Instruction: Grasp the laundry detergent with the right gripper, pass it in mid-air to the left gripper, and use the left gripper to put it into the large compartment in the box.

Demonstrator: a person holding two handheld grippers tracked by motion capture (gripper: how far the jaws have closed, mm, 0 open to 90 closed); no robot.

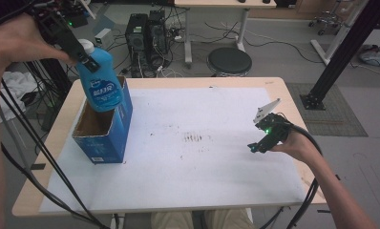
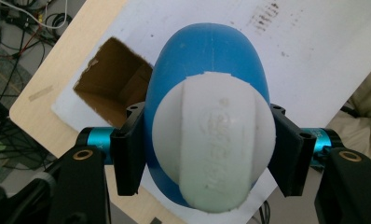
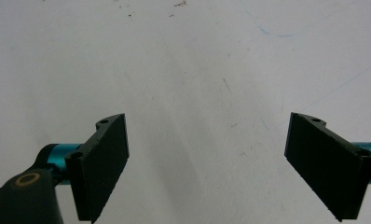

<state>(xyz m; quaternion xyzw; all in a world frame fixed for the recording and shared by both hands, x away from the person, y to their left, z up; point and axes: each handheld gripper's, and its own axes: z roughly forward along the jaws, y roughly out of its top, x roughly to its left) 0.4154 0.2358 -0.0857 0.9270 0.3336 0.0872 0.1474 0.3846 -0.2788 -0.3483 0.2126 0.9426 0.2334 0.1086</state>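
In the high view, a blue bottle (image 1: pixel 101 81) with a white cap is held by the left gripper (image 1: pixel 85 58) over the open top of a blue cardboard box (image 1: pixel 107 136), its base dipped just inside the opening. The box stands upright near the left edge of a table (image 1: pixel 281 86) topped with a white sheet that is marked by dark smudges in the middle. The right gripper (image 1: pixel 255 147) is held low over the right part of the sheet, well apart from box and bottle.

In the left gripper view, the jaws are seen clamped on the bottle at its white cap (image 2: pixel 216 144), one black pad on each side. The cap is rounded, smooth plastic with a raised band and embossed lettering across it; the bottle body is glossy and bulbous. Below it, the brown, matt inside of the box (image 2: pixel 116 79) is seen, its torn flap edges ragged.

In the right gripper view, the flat black pads (image 3: pixel 104 163) are set wide apart with nothing between them, above the bare sheet.

The step in hand is judged to be either lowering the bottle into the box or lifting it out; which of the two cannot be told. For lowering, the bottle would need to be kept upright and centred over the narrow opening so that the flaps are not caught.
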